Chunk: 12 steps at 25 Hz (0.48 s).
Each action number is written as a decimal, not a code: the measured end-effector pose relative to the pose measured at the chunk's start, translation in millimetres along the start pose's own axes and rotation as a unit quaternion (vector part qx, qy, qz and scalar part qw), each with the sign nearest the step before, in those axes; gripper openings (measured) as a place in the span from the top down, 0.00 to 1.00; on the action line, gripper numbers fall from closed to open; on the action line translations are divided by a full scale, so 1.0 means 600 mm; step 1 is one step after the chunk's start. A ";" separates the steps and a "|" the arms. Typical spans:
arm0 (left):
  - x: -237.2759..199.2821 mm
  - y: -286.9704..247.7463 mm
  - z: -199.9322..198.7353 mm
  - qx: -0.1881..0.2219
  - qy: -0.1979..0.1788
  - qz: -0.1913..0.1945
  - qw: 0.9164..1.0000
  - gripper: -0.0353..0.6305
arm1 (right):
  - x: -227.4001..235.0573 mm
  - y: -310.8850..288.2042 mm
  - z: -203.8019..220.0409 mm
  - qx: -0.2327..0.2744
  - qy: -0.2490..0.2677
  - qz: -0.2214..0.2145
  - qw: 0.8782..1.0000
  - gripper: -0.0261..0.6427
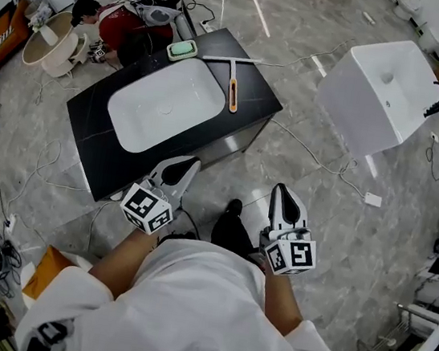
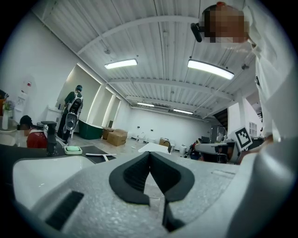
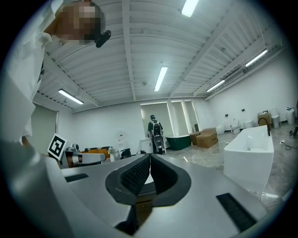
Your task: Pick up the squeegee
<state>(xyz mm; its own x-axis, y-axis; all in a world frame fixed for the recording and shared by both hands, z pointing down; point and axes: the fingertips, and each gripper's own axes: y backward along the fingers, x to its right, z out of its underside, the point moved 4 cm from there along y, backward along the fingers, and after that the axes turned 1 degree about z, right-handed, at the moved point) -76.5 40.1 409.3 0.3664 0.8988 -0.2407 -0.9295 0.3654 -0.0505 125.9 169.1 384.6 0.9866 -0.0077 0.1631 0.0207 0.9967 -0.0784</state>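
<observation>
The squeegee [image 1: 233,79], with an orange handle and a long white blade, lies on the black counter [image 1: 250,102] to the right of the white basin [image 1: 164,104]. In the left gripper view it shows as a thin white bar, the squeegee [image 2: 100,155], far ahead. My left gripper [image 1: 191,161] is held low in front of the counter's near edge, its jaws together and empty. My right gripper [image 1: 280,189] hangs over the floor to the right of it, jaws also together and empty. Both point level toward the counter, well short of the squeegee.
A green soap dish [image 1: 182,49] sits at the counter's back edge. A white freestanding tub [image 1: 381,92] stands on the floor at right, with cables [image 1: 319,156] trailing across the marble. Clutter and a person in red [image 1: 115,22] are behind the counter at left.
</observation>
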 end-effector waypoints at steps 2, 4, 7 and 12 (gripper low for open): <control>-0.011 -0.044 0.001 -0.005 0.005 -0.015 1.000 0.92 | 0.045 -0.034 0.003 -0.011 -0.004 -0.014 1.000 0.94; -0.021 -0.080 0.000 -0.011 0.010 -0.032 0.999 0.92 | 0.083 -0.064 0.002 -0.021 -0.009 -0.030 0.999 0.94; -0.026 -0.122 -0.008 -0.013 0.022 -0.058 0.998 0.92 | 0.130 -0.098 -0.007 -0.037 -0.021 -0.053 0.998 0.94; -0.030 -0.178 -0.032 -0.013 0.024 -0.090 0.996 0.92 | 0.190 -0.145 -0.025 -0.053 -0.026 -0.090 0.994 0.94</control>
<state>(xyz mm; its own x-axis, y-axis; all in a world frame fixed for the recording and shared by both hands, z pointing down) 15.5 -19.9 400.5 0.5259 0.8059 -0.2720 -0.8496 0.5130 -0.1227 238.7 80.3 395.3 0.9558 -0.1777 0.2343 0.2153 0.9656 -0.1460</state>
